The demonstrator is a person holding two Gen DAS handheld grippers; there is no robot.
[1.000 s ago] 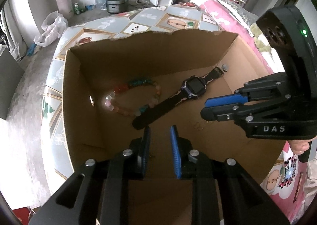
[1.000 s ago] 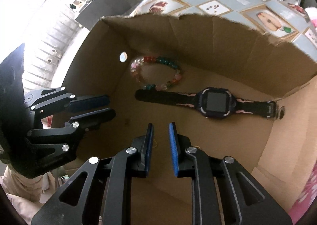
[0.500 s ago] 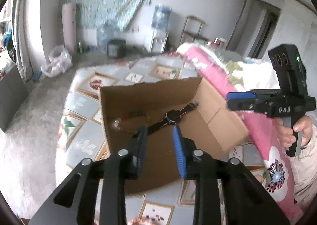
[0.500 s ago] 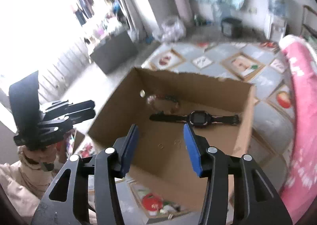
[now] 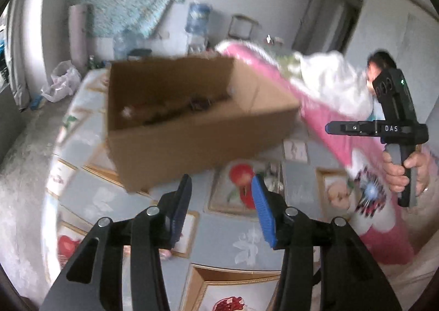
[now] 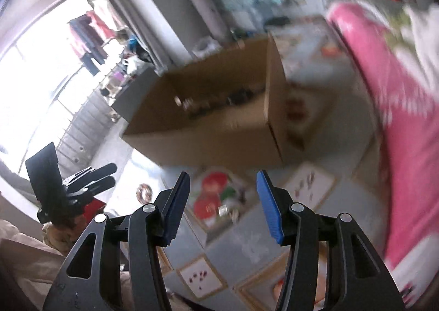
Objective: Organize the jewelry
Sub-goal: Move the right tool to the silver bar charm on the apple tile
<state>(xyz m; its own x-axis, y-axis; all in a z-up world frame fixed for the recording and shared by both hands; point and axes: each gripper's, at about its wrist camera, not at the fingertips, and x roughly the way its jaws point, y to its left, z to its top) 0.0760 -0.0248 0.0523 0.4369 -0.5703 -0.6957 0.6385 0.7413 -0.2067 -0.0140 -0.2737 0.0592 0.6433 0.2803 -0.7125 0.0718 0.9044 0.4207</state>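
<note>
Both grippers angle downward over the patterned bed cover (image 5: pixel 241 245), clear of the cardboard box (image 5: pixel 192 143). The left gripper (image 5: pixel 222 209) has just been opening, nothing between its jaws; the right gripper (image 6: pixel 222 206) likewise stands open and empty. The jewelry, probably a watch and bead bracelet, is a dark blur inside the box. Only the right wrist view shows a small ring (image 6: pixel 144 192) on the cover and the bright window (image 6: pixel 41 86).

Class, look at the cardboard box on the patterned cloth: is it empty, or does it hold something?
Not empty. The cardboard box is open-topped, and dark, blurred items lie on its floor. What they are cannot be told.
</note>
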